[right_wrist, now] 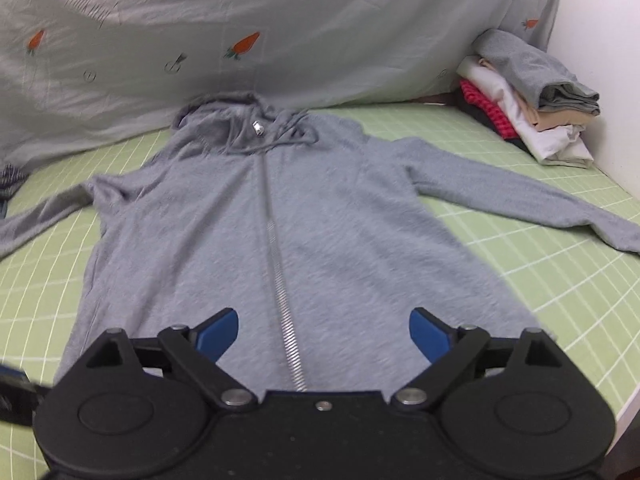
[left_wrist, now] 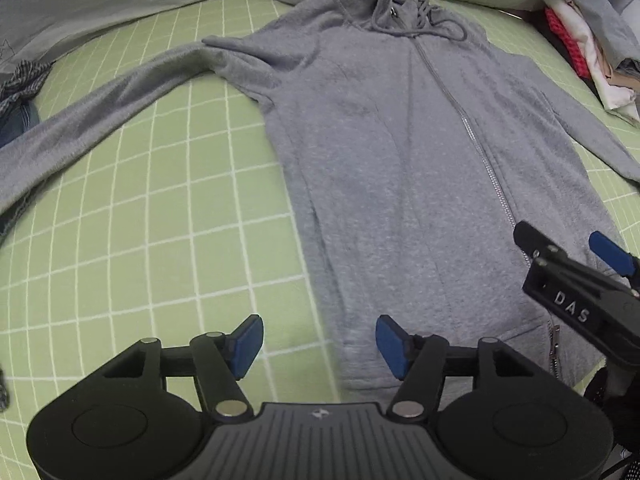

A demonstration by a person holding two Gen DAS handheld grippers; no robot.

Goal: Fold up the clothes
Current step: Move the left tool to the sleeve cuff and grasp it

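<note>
Grey hoodie (right_wrist: 320, 216) lies spread flat, zipped, sleeves out at 9 and 3 o'clock; my left hand-held gripper (left_wrist: 319, 346) and right hand-held gripper (right_wrist: 324, 334) hover wide open, empty, above its hem. Sleeves want folding inward.

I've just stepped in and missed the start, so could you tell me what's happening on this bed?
A person holds two claws over a grey zip-up hoodie spread flat, zipped, sleeves out, on the green grid-patterned sheet. The left claw and right claw both hover open near the hem, gripping nothing. A stack of folded clothes sits in the far corner.
</note>
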